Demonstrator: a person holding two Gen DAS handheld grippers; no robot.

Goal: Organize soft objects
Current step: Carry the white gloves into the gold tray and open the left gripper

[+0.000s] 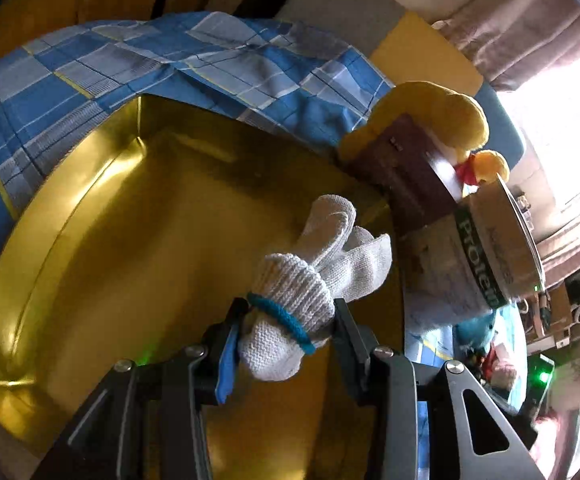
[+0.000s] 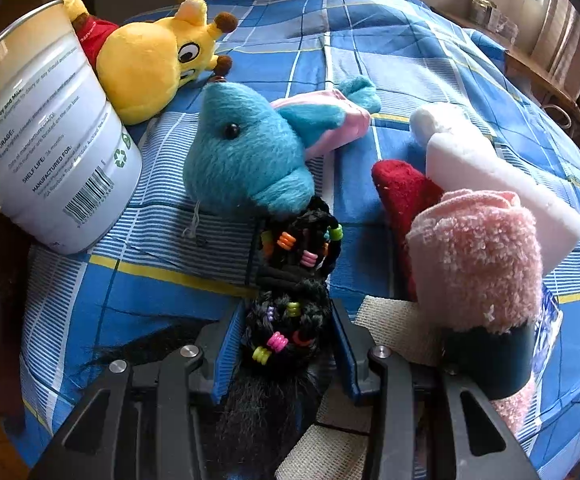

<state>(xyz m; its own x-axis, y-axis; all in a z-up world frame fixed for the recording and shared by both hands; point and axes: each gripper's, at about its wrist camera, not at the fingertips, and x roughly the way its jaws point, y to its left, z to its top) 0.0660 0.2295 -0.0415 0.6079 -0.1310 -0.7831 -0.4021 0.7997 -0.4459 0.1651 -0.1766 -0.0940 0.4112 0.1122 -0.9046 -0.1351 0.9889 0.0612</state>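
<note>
My left gripper (image 1: 286,320) is shut on a bundled pair of white knit socks (image 1: 322,264) tied with a blue band, and holds it over a shiny golden tray (image 1: 102,216). My right gripper (image 2: 288,332) is shut on a black braided hair piece (image 2: 290,280) strung with coloured beads, just above the blue checked bedspread (image 2: 410,52). Ahead of it lie a blue plush toy (image 2: 246,156), a yellow giraffe plush (image 2: 158,60), a rolled pink fluffy sock (image 2: 478,256), a red cloth (image 2: 402,192) and a white foam block (image 2: 478,172).
A large white tin (image 2: 50,144) stands at the left on the bed; in the left wrist view the tin (image 1: 490,248) sits beside a brown box (image 1: 402,168). A beige webbing strip (image 2: 394,316) lies under the pink sock. Curtains (image 1: 530,28) and a bright window are at the right.
</note>
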